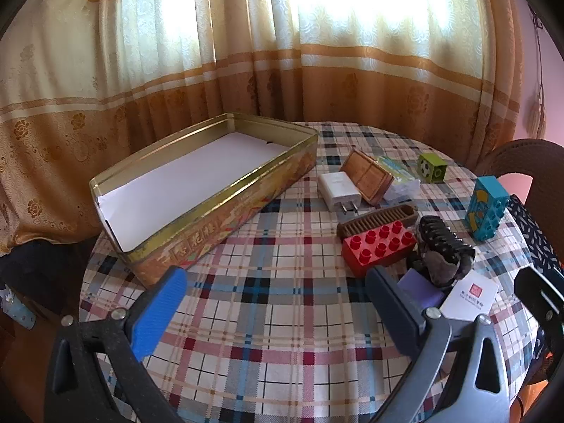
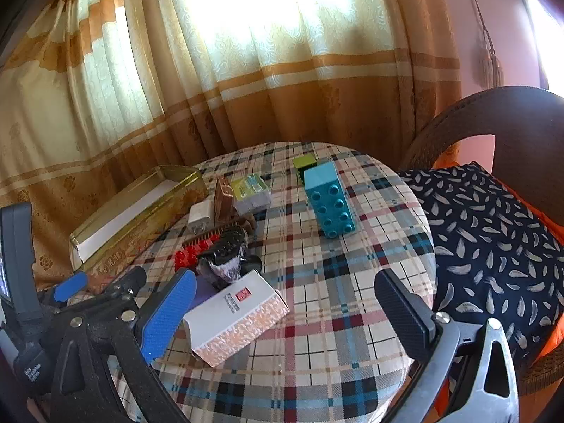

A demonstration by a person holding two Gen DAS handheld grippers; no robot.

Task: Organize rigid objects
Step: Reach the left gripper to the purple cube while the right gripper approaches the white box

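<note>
Left wrist view: left gripper (image 1: 275, 303) spread wide, empty, hovering just in front of the tin box (image 1: 225, 190). Right gripper (image 2: 285, 303) likewise wide apart, nothing pinched. Right of the tin, crowded together: red brick (image 1: 379, 246), comb (image 1: 377, 220), charger (image 1: 340, 190), hair clip (image 1: 442, 239). Risk: knocking neighbours in that tight cluster. Plaid tablecloth (image 1: 282, 317), drawn curtains (image 1: 246, 53) behind.

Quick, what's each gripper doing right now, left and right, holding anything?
Left gripper: open, holding nothing, over bare tablecloth.
Right gripper: open, holding nothing; the white box lies between its jaws, ungripped.
</note>
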